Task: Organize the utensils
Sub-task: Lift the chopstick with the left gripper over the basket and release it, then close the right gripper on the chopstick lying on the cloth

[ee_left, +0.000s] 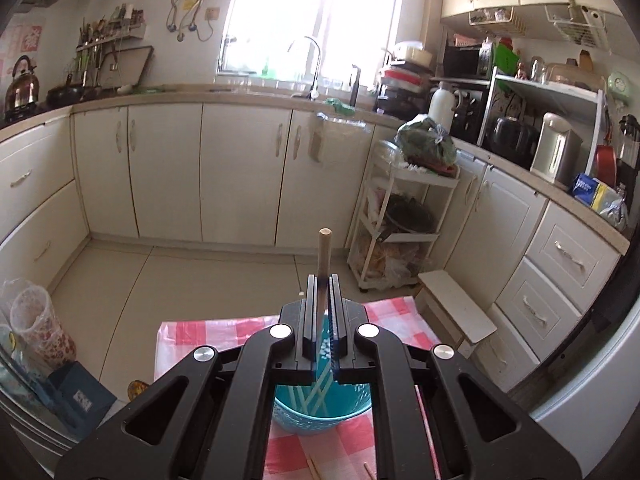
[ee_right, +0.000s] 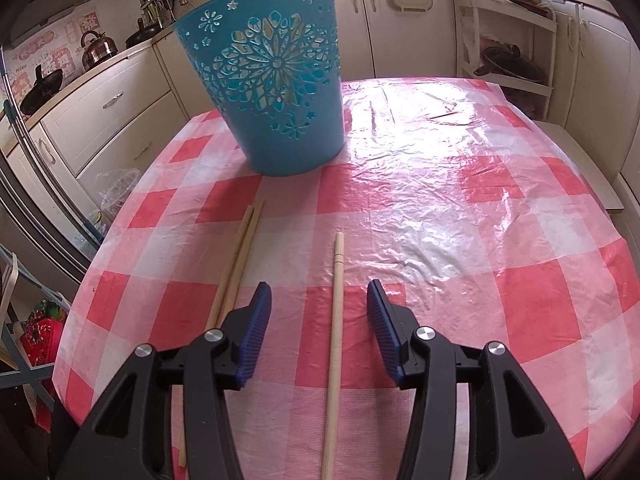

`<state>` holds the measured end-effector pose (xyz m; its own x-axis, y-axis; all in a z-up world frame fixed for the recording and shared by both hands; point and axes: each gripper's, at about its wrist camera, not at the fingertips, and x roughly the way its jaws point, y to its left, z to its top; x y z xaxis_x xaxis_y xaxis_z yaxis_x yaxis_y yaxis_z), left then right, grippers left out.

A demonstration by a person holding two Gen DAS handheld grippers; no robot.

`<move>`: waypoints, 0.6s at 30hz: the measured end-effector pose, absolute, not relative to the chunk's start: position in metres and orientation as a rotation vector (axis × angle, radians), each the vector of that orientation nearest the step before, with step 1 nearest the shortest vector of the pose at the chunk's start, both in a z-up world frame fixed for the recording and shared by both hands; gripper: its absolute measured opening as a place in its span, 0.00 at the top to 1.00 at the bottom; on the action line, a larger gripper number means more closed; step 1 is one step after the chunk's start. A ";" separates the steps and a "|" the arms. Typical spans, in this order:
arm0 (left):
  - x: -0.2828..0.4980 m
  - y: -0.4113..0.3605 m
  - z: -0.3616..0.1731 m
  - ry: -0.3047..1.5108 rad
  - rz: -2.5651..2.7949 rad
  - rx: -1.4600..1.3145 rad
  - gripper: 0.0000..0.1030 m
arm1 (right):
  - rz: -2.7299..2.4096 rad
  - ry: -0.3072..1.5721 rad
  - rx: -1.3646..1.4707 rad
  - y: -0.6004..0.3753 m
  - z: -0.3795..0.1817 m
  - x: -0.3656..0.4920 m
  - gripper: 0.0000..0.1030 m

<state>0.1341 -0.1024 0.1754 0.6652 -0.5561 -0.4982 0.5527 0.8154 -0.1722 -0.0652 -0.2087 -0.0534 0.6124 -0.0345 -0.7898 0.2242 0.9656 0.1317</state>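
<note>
1. Chopsticks are the job: one lies on the checked cloth (ee_right: pixel 440 208) between the right gripper's (ee_right: pixel 320 308) jaws, running from 6 toward 12 o'clock in the right wrist view, its far end stopping short of the bucket (ee_right: pixel 276 80).
2. That single chopstick (ee_right: pixel 337 312) touches neither blue pad; the right jaws stand apart with a gap either side of it.
3. A pair (ee_right: pixel 240 256) lies just beside it at 9 o'clock, the two sticks touching along most of their length and angled toward the bucket.
4. The left gripper (ee_left: pixel 322 300) is clamped tight on another stick (ee_left: pixel 324 252), which juts past the fingertips toward 12 o'clock. Below it, in the left wrist view, the bucket's mouth shows pale sticks already inside.
5. Handling, as I judge it: these are thin, stiff, very light wooden rods, smooth and round, so they are likely to roll or pivot in a grip.
6. The cloth looks like glossy plastic and is wrinkled; a stick may skid on it when nudged, and a pad may snag a crease.
7. Best hold for the lying stick seems to be near its middle, pads square across it, so that it stays level when lifted.
8. A grip near one end would probably let the long end droop or swing on the way to the bucket.
</note>
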 end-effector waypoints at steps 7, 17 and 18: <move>0.152 -0.119 0.108 0.710 -0.563 0.037 0.87 | -0.146 0.910 0.250 -0.216 -0.052 -0.066 0.59; 0.124 -0.044 0.041 0.720 -0.411 -0.060 0.29 | -0.190 0.923 0.186 -0.215 -0.052 -0.059 0.73; 0.123 -0.037 0.027 0.744 -0.394 -0.061 0.28 | -0.204 0.931 0.154 -0.213 -0.052 -0.057 0.77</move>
